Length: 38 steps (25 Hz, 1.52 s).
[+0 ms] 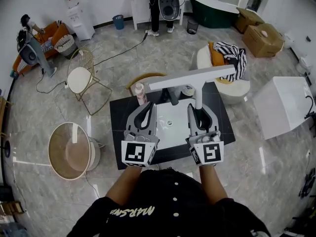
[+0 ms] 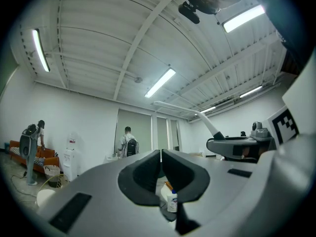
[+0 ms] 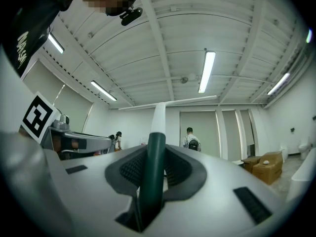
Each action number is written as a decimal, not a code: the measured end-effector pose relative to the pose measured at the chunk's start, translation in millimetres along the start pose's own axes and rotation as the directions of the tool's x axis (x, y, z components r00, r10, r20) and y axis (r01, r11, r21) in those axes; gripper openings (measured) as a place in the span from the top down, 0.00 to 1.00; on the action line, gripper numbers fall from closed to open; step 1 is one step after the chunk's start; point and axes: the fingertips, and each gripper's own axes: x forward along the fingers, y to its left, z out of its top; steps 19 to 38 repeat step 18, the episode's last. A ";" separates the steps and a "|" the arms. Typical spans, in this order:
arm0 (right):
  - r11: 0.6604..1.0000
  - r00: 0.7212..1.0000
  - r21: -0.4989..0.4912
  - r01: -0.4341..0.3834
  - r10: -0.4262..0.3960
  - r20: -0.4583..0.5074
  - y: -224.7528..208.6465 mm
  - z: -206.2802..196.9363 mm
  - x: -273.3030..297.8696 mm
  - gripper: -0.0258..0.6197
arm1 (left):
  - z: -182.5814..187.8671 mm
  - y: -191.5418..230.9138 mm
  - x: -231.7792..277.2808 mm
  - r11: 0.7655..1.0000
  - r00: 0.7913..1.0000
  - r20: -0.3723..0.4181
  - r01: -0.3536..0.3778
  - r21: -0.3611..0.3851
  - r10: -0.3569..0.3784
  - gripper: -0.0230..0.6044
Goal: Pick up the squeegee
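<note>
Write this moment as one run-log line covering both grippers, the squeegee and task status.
squeegee: held up over black counter | right gripper: shut on its handle | left gripper: shut, empty | task: picked up

Black square vanity counter (image 1: 120, 132) standing on the grey marble floor (image 1: 163, 53), white sink basin (image 1: 173, 113) sunk in its middle, pink bottle (image 1: 140, 94) upright near the far left corner, small round pot (image 1: 188, 91) at the far edge

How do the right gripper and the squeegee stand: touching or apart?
Touching. The right gripper view shows the right gripper shut on the squeegee handle, pressing it from both sides.
</note>
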 end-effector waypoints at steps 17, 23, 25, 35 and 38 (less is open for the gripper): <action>1.000 1.000 -0.007 0.018 -0.018 -0.003 -4.3 -5.8 -2.7 0.85 | -9.9 -5.6 0.7 1.000 1.000 -0.009 0.013 -0.002 -0.013 0.93; 1.000 1.000 -0.007 0.019 -0.019 -0.003 -4.3 -6.0 -2.9 0.85 | -10.8 -5.9 0.9 1.000 1.000 -0.010 0.014 -0.002 -0.014 0.93; 1.000 1.000 -0.007 0.019 -0.019 -0.003 -4.3 -6.0 -2.9 0.85 | -10.8 -5.9 0.9 1.000 1.000 -0.010 0.014 -0.002 -0.014 0.93; 1.000 1.000 -0.007 0.019 -0.019 -0.003 -4.3 -6.0 -2.9 0.85 | -10.8 -5.9 0.9 1.000 1.000 -0.010 0.014 -0.002 -0.014 0.93; 1.000 1.000 -0.007 0.019 -0.019 -0.003 -4.3 -6.0 -2.9 0.85 | -10.8 -5.9 0.9 1.000 1.000 -0.010 0.014 -0.002 -0.014 0.93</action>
